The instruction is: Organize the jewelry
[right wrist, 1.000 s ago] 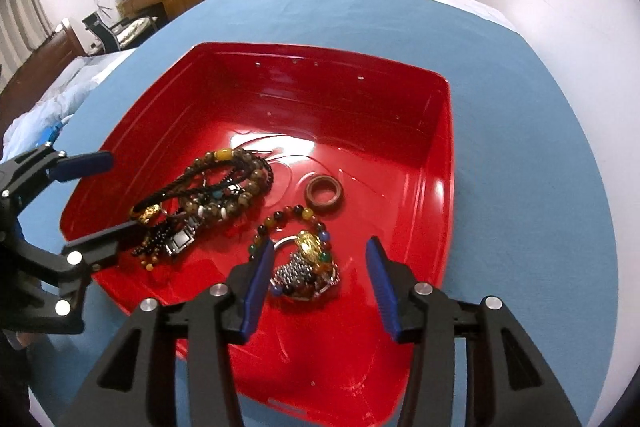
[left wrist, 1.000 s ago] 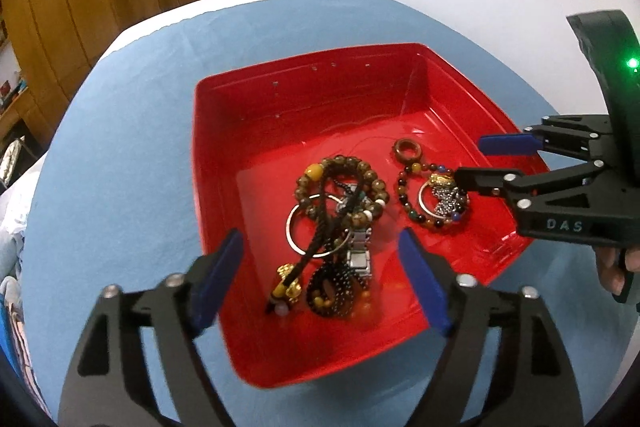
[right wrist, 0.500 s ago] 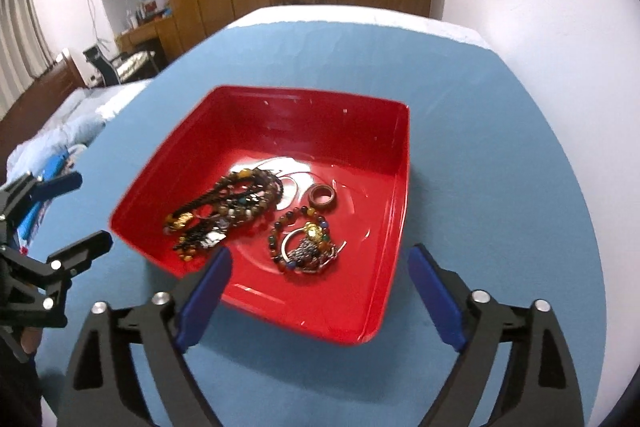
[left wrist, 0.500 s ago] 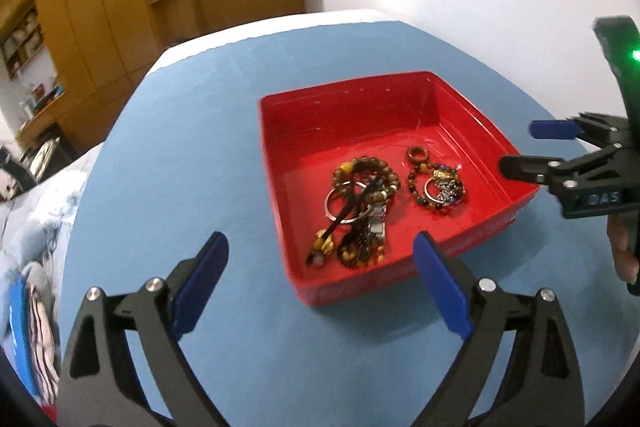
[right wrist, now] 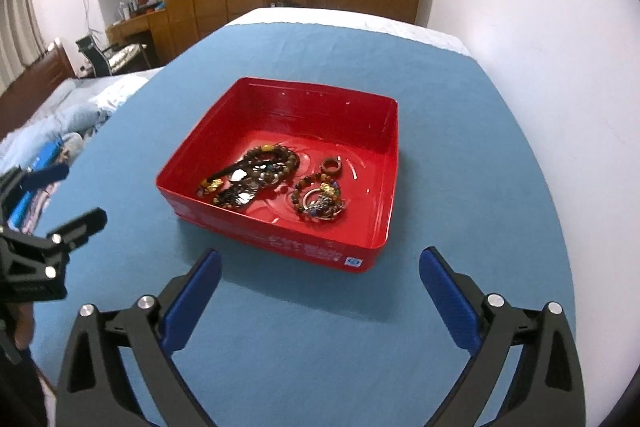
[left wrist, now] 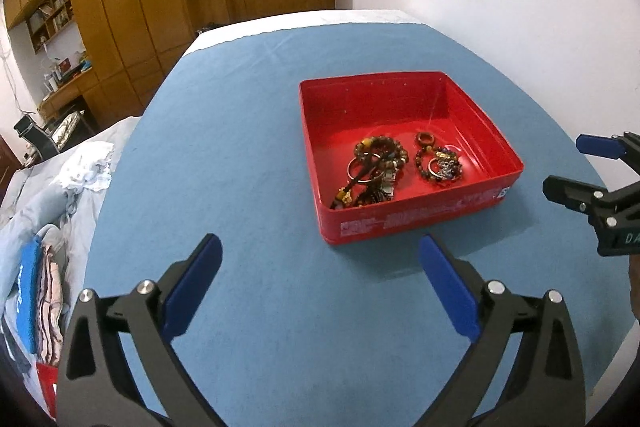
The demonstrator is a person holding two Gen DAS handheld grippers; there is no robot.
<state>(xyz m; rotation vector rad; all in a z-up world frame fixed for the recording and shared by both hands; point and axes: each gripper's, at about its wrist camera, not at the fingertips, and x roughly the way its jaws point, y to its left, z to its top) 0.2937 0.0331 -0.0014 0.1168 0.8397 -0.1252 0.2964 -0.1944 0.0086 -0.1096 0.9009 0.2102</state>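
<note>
Backing off from red tray (left wrist: 420,223): both tools sat low over jewelry a second earlier, now stood off, tray small in view. Left tool (left wrist: 320,283) and right tool (right wrist: 318,285) were opening, jaws spread wide, nothing between them. Bead bracelet heap (right wrist: 256,175) and smaller bracelet with rings (right wrist: 320,199) lay inside tray on blue tabletop (left wrist: 240,163). Judged: task looked finished

one red tray (left wrist: 416,223), two claws (left wrist: 320,283) (right wrist: 320,287)
</note>
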